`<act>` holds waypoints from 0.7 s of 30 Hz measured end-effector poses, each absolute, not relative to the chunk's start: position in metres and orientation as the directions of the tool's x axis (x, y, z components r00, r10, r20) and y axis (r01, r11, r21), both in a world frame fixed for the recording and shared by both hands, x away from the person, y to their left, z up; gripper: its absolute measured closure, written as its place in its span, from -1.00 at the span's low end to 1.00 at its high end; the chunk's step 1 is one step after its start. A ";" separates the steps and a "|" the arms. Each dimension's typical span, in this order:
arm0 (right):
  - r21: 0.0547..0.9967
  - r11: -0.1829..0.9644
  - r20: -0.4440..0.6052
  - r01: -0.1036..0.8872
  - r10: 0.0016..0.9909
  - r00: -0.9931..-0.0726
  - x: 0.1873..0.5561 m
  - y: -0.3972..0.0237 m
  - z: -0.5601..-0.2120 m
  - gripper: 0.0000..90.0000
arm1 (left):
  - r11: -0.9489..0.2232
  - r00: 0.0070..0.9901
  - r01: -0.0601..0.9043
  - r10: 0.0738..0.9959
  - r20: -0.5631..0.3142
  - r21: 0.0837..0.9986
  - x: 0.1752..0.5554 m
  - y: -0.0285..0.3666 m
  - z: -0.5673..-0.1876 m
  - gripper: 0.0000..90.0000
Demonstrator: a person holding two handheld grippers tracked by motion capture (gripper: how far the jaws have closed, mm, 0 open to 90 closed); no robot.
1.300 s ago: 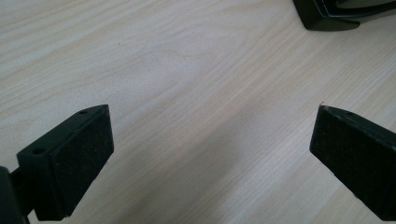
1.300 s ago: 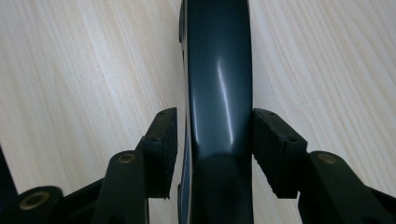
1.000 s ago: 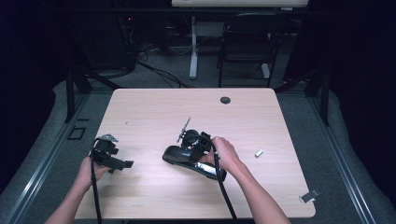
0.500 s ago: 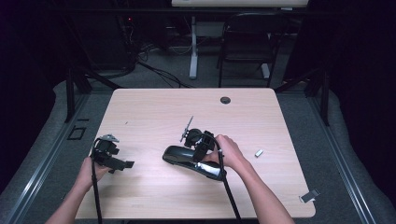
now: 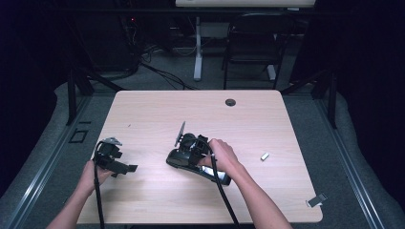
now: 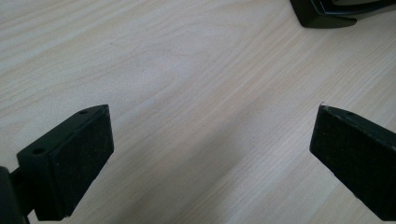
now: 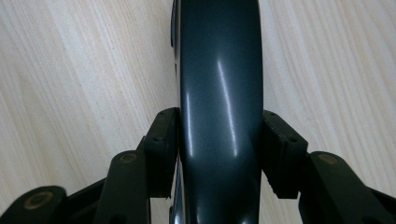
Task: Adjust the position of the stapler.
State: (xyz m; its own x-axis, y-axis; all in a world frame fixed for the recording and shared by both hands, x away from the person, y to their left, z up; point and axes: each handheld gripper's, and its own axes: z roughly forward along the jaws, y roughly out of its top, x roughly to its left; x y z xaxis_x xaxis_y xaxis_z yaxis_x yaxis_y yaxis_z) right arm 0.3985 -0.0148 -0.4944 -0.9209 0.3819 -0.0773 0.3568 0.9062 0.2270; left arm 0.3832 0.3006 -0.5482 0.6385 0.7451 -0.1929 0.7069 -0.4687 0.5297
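Note:
A long glossy black stapler lies near the middle of the wooden table. My right gripper straddles its left end, with the hand just behind it. In the right gripper view the stapler runs up between the jaws of the right gripper. Both pads rest against its sides, and the jaws have just eased open a little. My left gripper is held low at the table's left, open. In the left gripper view it has bare wood between its jaws, and a corner of the stapler shows at the top right.
A small silver piece lies to the right of the hand. A dark flat item sits near the front right corner. A round grommet marks the far edge. A chair and cables are on the floor beyond.
The right hand and its gripper have shifted a little left and lower along the stapler. The left hand and its gripper have stayed put.

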 end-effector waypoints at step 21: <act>0.206 0.937 -0.065 0.280 0.299 -0.952 0.397 -0.032 -0.497 0.22 | -0.467 0.636 0.708 0.747 -0.193 0.529 0.383 0.300 -0.548 -1.00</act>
State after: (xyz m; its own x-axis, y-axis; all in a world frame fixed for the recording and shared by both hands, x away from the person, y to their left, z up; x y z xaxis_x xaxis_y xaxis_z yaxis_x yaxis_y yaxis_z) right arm 0.3974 -0.0317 -0.4971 -0.9521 0.2989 -0.0650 0.2802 0.9375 0.2064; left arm 0.3830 0.3000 -0.5483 0.6363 0.7470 -0.1925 0.7083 -0.4670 0.5294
